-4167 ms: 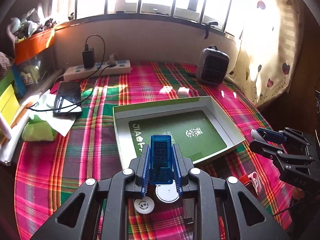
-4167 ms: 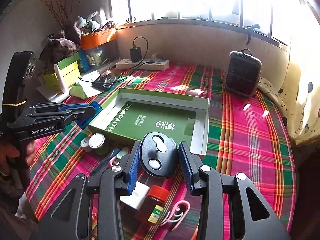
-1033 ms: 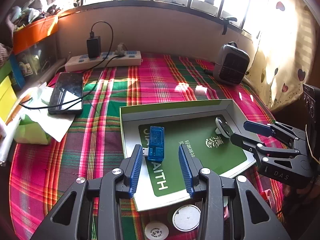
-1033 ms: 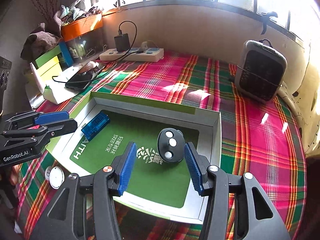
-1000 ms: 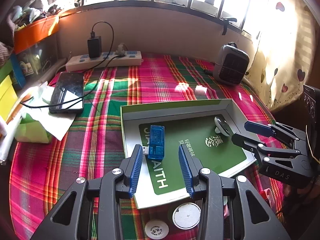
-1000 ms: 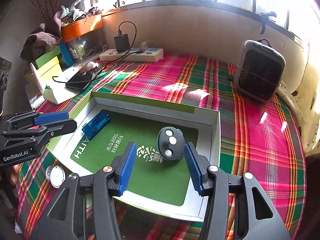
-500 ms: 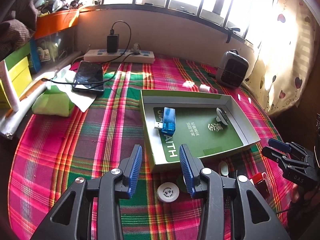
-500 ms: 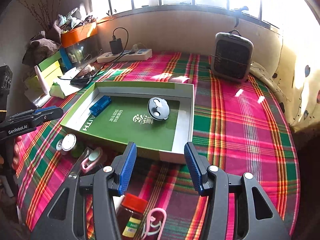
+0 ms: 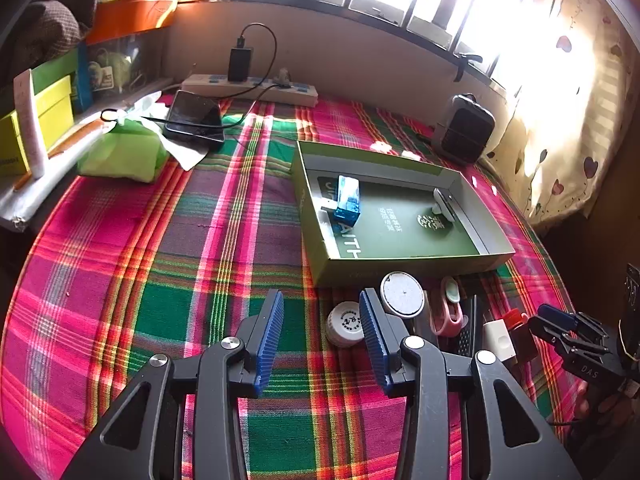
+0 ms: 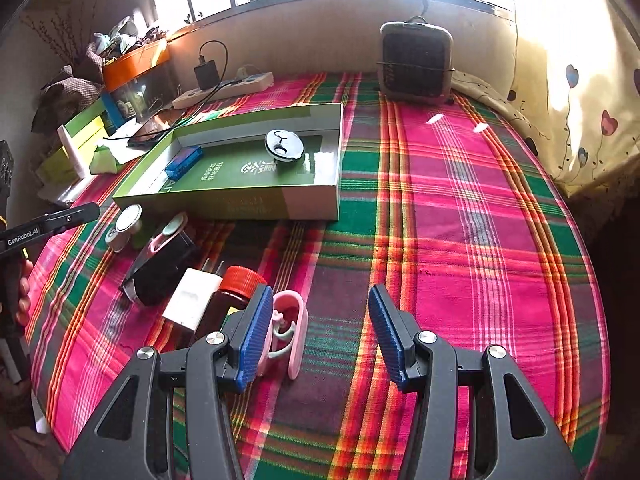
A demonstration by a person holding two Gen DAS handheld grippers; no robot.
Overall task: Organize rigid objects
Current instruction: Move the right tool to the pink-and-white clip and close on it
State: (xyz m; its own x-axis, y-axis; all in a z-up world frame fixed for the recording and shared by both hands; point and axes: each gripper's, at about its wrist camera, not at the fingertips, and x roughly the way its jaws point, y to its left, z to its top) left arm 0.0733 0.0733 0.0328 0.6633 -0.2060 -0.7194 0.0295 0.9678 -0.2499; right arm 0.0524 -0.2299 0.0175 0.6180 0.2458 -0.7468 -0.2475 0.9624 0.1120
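The green box (image 9: 400, 266) lies on the plaid cloth with a blue USB tester (image 9: 347, 199) and a dark round device (image 10: 284, 145) inside it. My left gripper (image 9: 320, 336) hovers open over the cloth in front of the box, nothing between its fingers; two white round lids (image 9: 402, 294) sit just right of it. My right gripper (image 10: 320, 332) is open over bare cloth. A pink clip (image 10: 290, 328) lies against its left finger, beside a red-capped brown bottle (image 10: 236, 292), a white charger (image 10: 192, 298) and a black case (image 10: 164, 264).
A small heater (image 10: 416, 62) stands at the back right by the curtain. A power strip (image 10: 228, 86), a phone (image 9: 194, 116), a green tissue pack (image 9: 120, 152) and stacked boxes crowd the back left. The cloth drops off at the near and right edges.
Both grippers have pulled back out of the box toward the near edge. The blue tester and the round device stay in the box. The loose items in front of the box have come into view.
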